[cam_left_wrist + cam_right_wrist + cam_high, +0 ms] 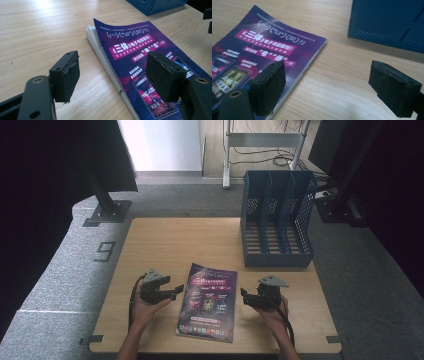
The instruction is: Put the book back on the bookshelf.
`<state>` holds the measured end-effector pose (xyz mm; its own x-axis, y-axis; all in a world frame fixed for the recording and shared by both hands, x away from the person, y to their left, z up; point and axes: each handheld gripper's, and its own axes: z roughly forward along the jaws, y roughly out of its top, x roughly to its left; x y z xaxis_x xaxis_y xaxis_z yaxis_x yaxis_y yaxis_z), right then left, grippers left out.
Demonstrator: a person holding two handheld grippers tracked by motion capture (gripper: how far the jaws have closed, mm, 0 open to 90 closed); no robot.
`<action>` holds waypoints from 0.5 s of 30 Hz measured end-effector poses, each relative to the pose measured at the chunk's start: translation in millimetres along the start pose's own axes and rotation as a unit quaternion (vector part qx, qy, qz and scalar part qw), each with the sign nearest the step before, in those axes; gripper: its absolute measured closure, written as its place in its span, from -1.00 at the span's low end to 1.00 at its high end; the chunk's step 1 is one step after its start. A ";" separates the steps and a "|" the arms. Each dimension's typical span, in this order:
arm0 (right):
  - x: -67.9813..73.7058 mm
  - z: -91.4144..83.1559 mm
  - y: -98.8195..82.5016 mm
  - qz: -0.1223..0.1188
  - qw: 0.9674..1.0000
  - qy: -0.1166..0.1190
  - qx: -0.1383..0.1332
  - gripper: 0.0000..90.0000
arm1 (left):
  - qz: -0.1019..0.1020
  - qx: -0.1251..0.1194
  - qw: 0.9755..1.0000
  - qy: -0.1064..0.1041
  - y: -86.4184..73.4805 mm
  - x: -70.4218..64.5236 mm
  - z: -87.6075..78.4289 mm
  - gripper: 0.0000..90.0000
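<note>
A purple-covered magazine (207,302) lies flat on the wooden table (165,240), near the person's edge, and everything else is best placed from it. The left gripper (176,291) sits just beside its left long edge and the right gripper (244,297) just beside its right long edge, so the 2 tools flank it with their tips turned inward, a stance that suits taking it from both sides. Neither touches it. In the left gripper view the jaws stand wide apart with nothing between them, one pad over bare wood and the other over the magazine (147,60), whose cover curls up off the page block at the far corner; that lifted edge looks like the easiest place to get a pad underneath. In the right gripper view the jaws are likewise apart and empty, one over the magazine (267,47) near its spine edge and the other over bare table. Beyond the magazine and to its right stands a blue perforated file rack (276,220) with 3 upright slots, its open front facing the person; it is the likely destination, and the magazine would have to be stood on edge to slide in.
</note>
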<state>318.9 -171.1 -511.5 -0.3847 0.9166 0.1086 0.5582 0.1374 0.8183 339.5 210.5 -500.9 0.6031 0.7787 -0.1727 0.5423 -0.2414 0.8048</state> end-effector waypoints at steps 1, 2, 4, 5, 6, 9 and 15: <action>1.4 0.8 0.3 -0.003 1.000 0.002 0.000 -0.69 | 0.001 0.000 1.000 0.001 0.2 0.3 0.3 -0.38; 1.4 0.8 0.3 -0.003 1.000 0.002 0.000 -0.69 | 0.001 0.000 1.000 0.001 0.2 0.3 0.3 -0.38; 6.3 3.7 1.7 -0.009 1.000 0.007 0.002 -0.69 | 0.000 0.001 1.000 0.002 0.6 0.8 0.3 -0.38; 7.8 4.5 2.6 -0.010 1.000 0.010 0.000 -0.69 | 0.000 0.001 1.000 0.002 1.0 0.8 -0.2 -0.38; 9.3 5.0 3.8 -0.012 1.000 0.011 0.000 -0.69 | 0.000 -0.001 1.000 0.001 1.3 0.7 -0.5 -0.38; 13.6 5.9 7.6 -0.014 1.000 0.016 -0.004 -0.69 | 0.002 0.000 1.000 -0.002 1.4 0.2 0.1 -0.38; 22.5 16.5 15.0 -0.015 1.000 0.022 -0.003 -0.68 | -0.003 0.007 1.000 -0.004 -1.3 2.0 3.2 -0.38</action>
<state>330.7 -142.2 -506.1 -0.4342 0.8943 0.1081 0.5414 0.1631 0.8248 341.9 210.5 -504.1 0.6050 0.7751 -0.1821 0.5537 -0.2453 0.7957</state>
